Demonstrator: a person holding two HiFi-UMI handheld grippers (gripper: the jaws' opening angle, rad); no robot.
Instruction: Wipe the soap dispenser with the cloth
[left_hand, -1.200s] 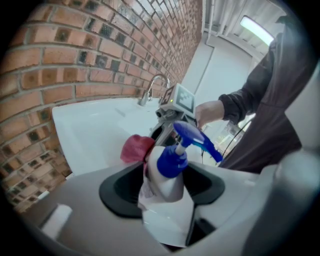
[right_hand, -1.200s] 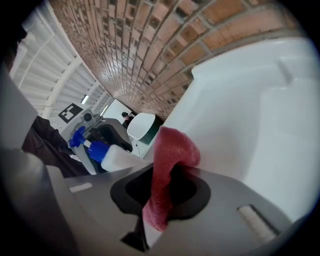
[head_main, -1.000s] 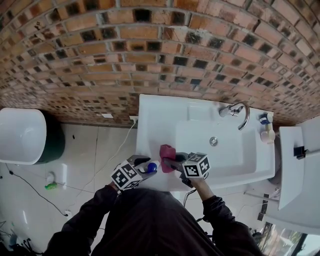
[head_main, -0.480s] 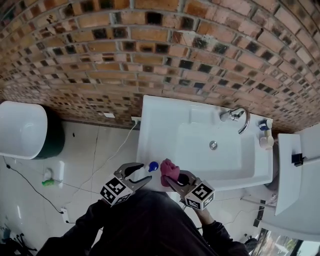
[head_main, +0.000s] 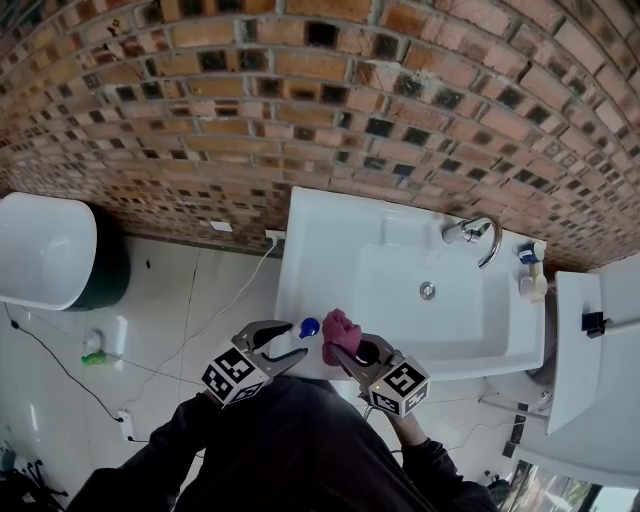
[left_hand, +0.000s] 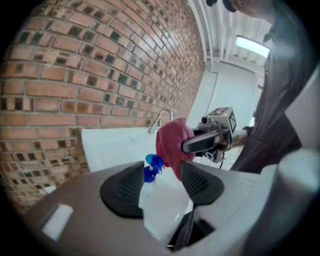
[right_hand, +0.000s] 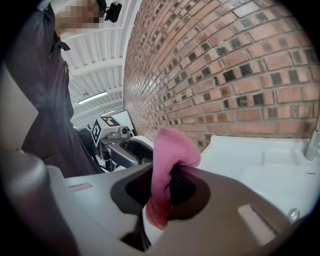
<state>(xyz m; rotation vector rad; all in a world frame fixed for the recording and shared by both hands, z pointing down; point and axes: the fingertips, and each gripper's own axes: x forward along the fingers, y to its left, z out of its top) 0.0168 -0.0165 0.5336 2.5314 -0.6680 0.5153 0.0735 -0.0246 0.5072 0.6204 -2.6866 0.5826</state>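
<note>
Your left gripper (left_hand: 161, 180) is clamped on the soap dispenser (left_hand: 159, 205), held over the sink (head_main: 310, 250) front; right gripper (right_hand: 165, 189) pinches the cloth (right_hand: 169, 150). Rub cloth all round it, hold left steady.

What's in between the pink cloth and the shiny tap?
Only the white sink basin with its little round drain lies between the pink cloth and the tap. The head view shows it best.
</note>
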